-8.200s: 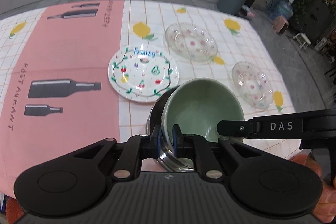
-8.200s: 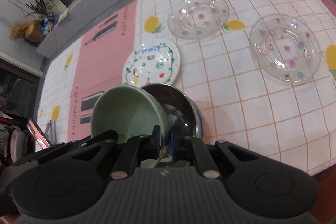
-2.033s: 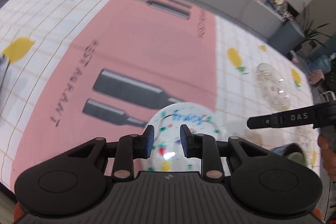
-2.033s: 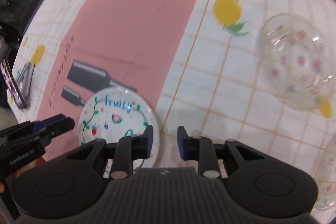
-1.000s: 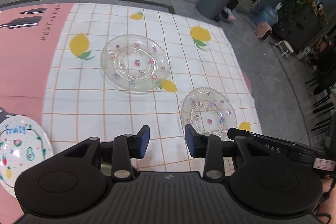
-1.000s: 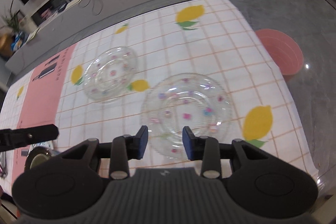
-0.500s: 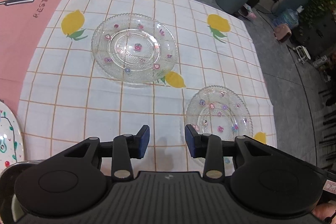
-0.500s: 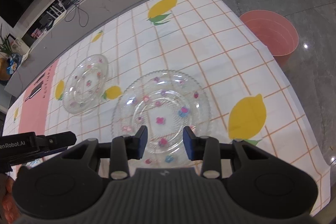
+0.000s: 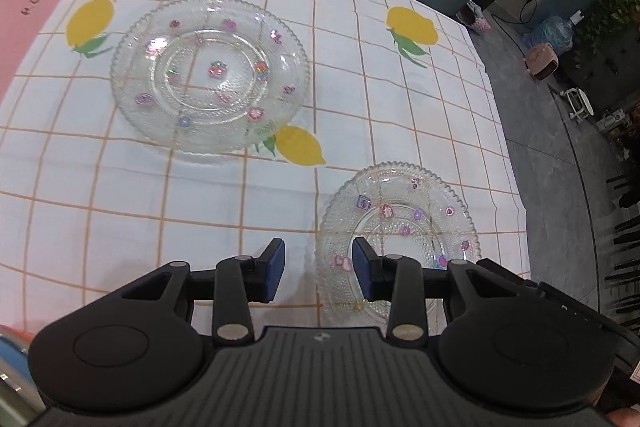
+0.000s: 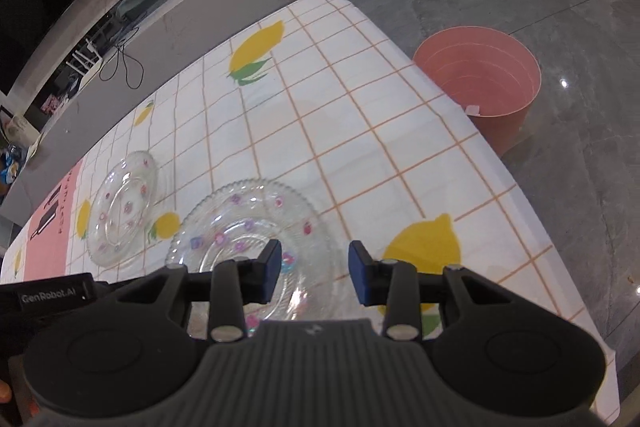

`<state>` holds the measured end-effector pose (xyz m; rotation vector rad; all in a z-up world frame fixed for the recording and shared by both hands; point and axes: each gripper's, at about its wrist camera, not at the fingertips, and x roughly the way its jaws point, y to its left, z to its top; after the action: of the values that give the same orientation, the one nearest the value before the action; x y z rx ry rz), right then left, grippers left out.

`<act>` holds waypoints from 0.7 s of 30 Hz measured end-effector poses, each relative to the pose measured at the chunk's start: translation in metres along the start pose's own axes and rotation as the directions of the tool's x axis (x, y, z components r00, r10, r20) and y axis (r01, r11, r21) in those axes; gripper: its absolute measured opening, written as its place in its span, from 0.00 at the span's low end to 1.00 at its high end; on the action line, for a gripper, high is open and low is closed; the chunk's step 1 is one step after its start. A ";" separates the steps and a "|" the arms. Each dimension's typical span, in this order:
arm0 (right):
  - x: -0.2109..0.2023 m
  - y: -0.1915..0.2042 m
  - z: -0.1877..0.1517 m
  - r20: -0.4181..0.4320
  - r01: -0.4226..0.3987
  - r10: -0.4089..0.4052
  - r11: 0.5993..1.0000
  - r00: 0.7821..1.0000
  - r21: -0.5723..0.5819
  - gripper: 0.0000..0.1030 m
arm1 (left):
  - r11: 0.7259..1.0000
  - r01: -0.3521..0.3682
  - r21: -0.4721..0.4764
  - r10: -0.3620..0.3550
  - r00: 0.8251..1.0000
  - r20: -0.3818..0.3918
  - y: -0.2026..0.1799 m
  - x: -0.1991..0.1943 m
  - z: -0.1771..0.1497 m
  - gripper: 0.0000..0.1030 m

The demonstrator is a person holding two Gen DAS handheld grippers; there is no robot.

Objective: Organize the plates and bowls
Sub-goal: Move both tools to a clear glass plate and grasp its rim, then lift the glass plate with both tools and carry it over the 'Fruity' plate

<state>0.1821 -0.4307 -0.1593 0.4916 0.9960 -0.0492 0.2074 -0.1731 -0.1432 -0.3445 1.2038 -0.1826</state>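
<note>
Both grippers lowered nearer small glass plate (image 10: pixel 256 227), jaws apart; pink bucket (image 10: pixel 480 87) right view only

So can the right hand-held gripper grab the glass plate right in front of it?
Probably yes: the right hand-held gripper is open just above the near glass plate, with nothing between them.

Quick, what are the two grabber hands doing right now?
Left gripper: open, holding nothing, above the near glass plate.
Right gripper: open, holding nothing, above that plate.
</note>
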 end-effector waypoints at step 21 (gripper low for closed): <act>0.012 -0.016 -0.011 -0.029 -0.069 0.071 0.996 0.997 0.048 0.08 | 0.994 -0.023 0.107 0.018 0.999 0.047 -0.012 0.003 -0.011 0.14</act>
<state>0.1755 -0.4378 -0.1797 0.5710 1.0089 -0.0019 0.1987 -0.1870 -0.1449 -0.2412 1.1469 -0.2193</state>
